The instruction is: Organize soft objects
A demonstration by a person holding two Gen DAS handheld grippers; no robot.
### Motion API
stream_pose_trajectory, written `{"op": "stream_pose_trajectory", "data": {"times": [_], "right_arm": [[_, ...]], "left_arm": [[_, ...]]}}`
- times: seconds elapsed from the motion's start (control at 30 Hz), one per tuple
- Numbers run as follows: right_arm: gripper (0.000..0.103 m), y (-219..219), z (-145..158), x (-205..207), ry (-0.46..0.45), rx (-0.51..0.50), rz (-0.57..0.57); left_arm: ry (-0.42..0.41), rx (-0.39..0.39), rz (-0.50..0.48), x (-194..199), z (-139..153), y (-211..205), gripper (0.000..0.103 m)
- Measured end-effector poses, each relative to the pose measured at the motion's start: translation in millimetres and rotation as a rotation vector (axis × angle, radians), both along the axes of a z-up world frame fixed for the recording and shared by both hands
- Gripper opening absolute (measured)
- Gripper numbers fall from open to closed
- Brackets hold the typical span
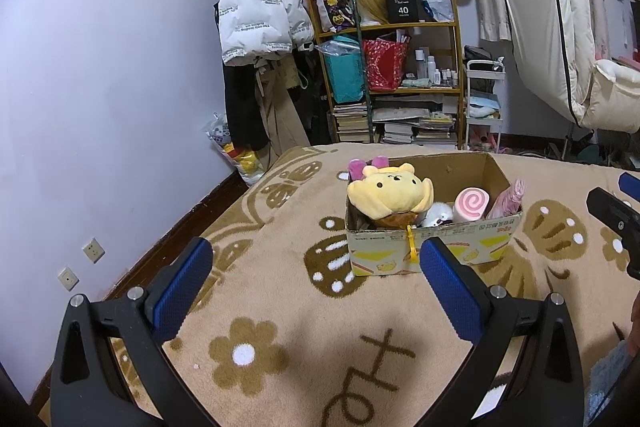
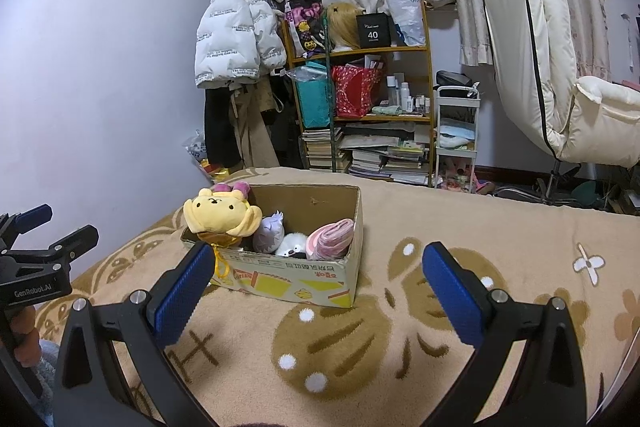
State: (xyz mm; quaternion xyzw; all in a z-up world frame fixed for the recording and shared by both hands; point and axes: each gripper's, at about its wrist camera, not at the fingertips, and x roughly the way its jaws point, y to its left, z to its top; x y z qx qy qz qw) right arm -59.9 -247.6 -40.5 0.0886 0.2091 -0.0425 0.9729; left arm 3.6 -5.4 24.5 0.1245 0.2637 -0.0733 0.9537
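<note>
The left tool (image 1: pixel 316 259) hangs released, its blue pads spread wide and gripping nothing, above the tan patterned blanket (image 1: pixel 280 327) on the bed. The right tool (image 2: pixel 316 267) is likewise released and empty over the same blanket. Each shows at the edge of the other's view.

Just beyond both tools sits the cardboard box (image 2: pixel 288 279), open-topped, resting on the blanket. All the soft things lie inside it. A yellow bear plush (image 1: pixel 386 193) rises above the box's left corner, with a pink and purple plush (image 1: pixel 366 165) peeking out behind it. A yellow tassel (image 1: pixel 411 245) hangs from the bear over the box's front wall. To the bear's right, low in the box, is a pale purple plush (image 2: pixel 269 235), then a white fluffy plush (image 2: pixel 294 245). A pink swirl roll (image 1: pixel 470 207) leans against the box's right side, next to a pink wrapped item (image 1: pixel 510 201).

Behind the box, across the room, stand a cluttered shelf (image 2: pixel 360 99) and a hanging white puffer jacket (image 2: pixel 232 35).
</note>
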Motion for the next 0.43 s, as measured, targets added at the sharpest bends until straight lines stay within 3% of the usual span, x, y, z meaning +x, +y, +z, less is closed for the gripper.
{"op": "stream_pose_trajectory", "data": {"times": [0.43], "right_arm": [[0.103,-1.7,2.0,0.1,0.001,0.000,0.001]], "left_arm": [[-0.008,0.012,-0.013,-3.2,-0.5,-2.4,0.102]]}}
